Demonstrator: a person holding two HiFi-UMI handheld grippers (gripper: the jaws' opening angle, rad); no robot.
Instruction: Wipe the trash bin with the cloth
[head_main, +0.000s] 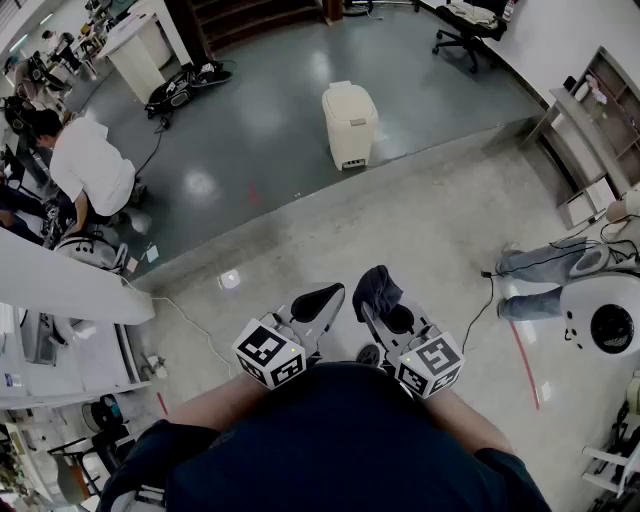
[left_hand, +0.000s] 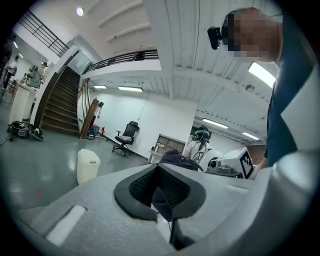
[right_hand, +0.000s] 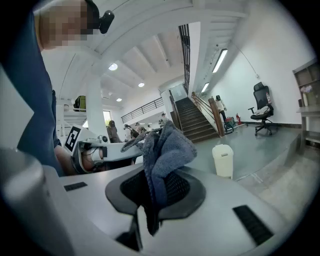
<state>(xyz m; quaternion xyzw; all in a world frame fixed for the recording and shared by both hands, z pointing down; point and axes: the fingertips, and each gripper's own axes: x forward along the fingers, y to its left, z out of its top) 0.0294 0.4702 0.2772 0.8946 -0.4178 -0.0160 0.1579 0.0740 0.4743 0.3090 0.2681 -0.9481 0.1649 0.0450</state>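
Note:
The cream trash bin (head_main: 349, 122) stands upright on the dark floor some way ahead, lid down; it shows small in the left gripper view (left_hand: 87, 167) and the right gripper view (right_hand: 223, 161). My right gripper (head_main: 387, 303) (right_hand: 150, 186) is shut on a dark blue-grey cloth (head_main: 376, 287) (right_hand: 167, 150), which bunches up above the jaws. Beside it, my left gripper (head_main: 322, 297) (left_hand: 159, 172) is shut with nothing in it; the cloth (left_hand: 175, 159) shows just behind its tip. Both grippers are held close to the body, far from the bin.
A person in a white shirt (head_main: 90, 165) crouches at the left. Another person's legs (head_main: 540, 278) and a white round machine (head_main: 600, 315) are at the right, with a cable (head_main: 478, 312) on the floor. An office chair (head_main: 465, 30) and shelves (head_main: 590, 130) stand at the back right.

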